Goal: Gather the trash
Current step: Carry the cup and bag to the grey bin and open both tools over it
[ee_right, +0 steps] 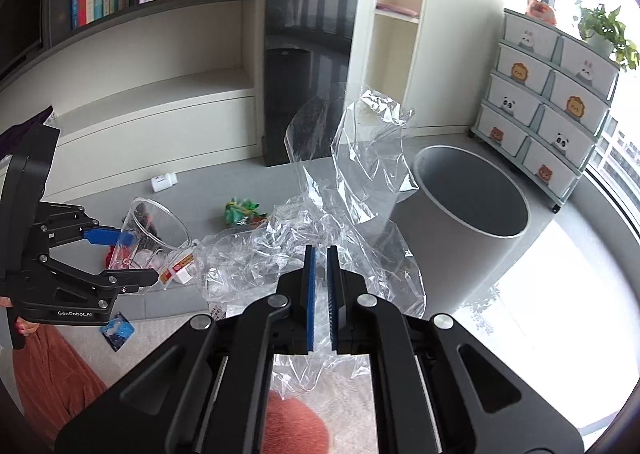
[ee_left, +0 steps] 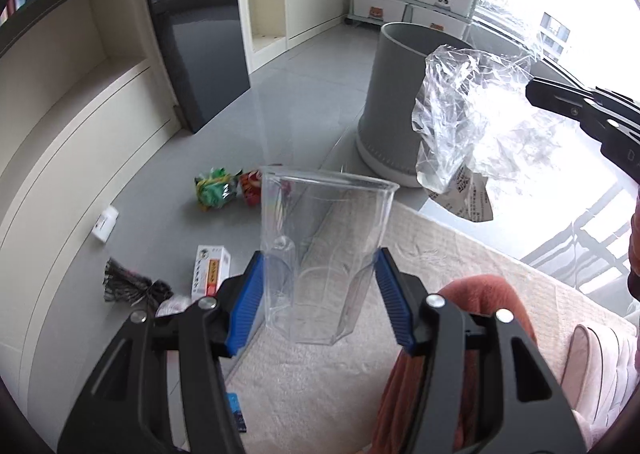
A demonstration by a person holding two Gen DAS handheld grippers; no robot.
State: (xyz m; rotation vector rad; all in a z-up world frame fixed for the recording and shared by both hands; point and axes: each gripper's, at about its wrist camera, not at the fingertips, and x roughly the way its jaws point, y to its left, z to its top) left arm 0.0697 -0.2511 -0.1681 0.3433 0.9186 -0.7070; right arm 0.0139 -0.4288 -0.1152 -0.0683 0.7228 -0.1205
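Observation:
My left gripper [ee_left: 319, 278] is shut on a clear plastic cup [ee_left: 320, 250], its blue pads pressing both sides; it also shows in the right wrist view [ee_right: 124, 250] with the cup [ee_right: 154, 232] held above the floor. My right gripper [ee_right: 321, 274] is shut on a crumpled clear plastic bag [ee_right: 344, 190] that hangs in the air beside the grey trash bin [ee_right: 472, 194]. In the left wrist view the bag [ee_left: 460, 114] hangs in front of the bin [ee_left: 396, 102], held by the right gripper's fingers [ee_left: 560, 98].
On the grey floor lie a green wrapper [ee_left: 212, 186], a red wrapper [ee_left: 250, 186], a white and orange box [ee_left: 210, 270], a dark frilly scrap [ee_left: 128, 286] and a blue packet [ee_right: 117, 330]. A white bottle [ee_right: 164, 182] lies by the shelf. A cream rug [ee_left: 400, 294] and an animal-print drawer unit [ee_right: 552, 126] are nearby.

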